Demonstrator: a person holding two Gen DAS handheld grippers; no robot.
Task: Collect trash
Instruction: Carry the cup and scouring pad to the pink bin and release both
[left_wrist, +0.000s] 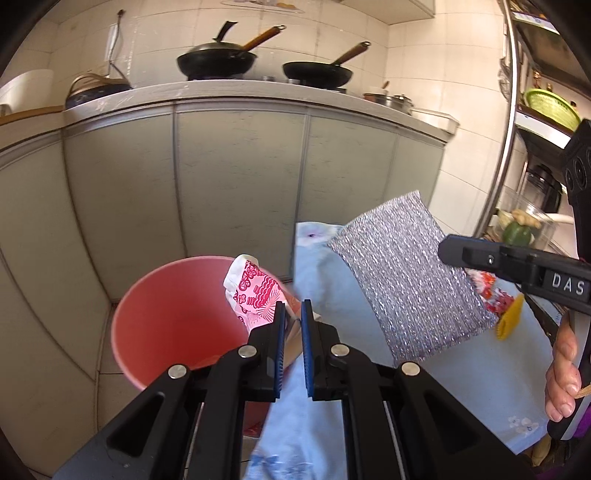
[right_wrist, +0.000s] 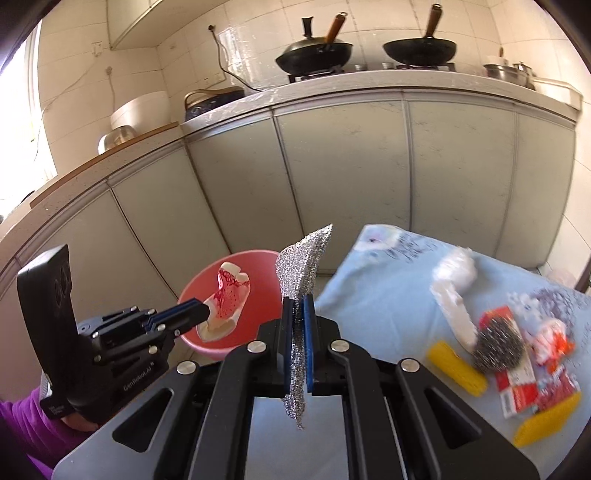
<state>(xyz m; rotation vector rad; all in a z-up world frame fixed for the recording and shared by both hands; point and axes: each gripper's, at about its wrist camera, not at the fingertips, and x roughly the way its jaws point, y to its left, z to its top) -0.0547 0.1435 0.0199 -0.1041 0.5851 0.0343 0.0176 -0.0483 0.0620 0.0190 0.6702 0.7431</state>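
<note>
My left gripper (left_wrist: 292, 314) is shut on a pink-and-white patterned wrapper (left_wrist: 253, 291) and holds it over the pink bucket (left_wrist: 166, 317). The right wrist view shows this too: the left gripper (right_wrist: 205, 312) holds the wrapper (right_wrist: 227, 304) above the bucket (right_wrist: 258, 269). My right gripper (right_wrist: 297, 306) is shut on a silver scouring pad (right_wrist: 299, 273), raised above the table's left edge near the bucket. The pad (left_wrist: 406, 273) also shows in the left wrist view, held by the right gripper (left_wrist: 448, 251).
A table with a light blue cloth (right_wrist: 388, 280) carries more litter: a crumpled white tissue (right_wrist: 454, 284), a steel wool ball (right_wrist: 498, 347), red wrappers (right_wrist: 524, 384) and yellow pieces (right_wrist: 456, 367). Grey kitchen cabinets (left_wrist: 240, 177) stand behind, with woks on the counter.
</note>
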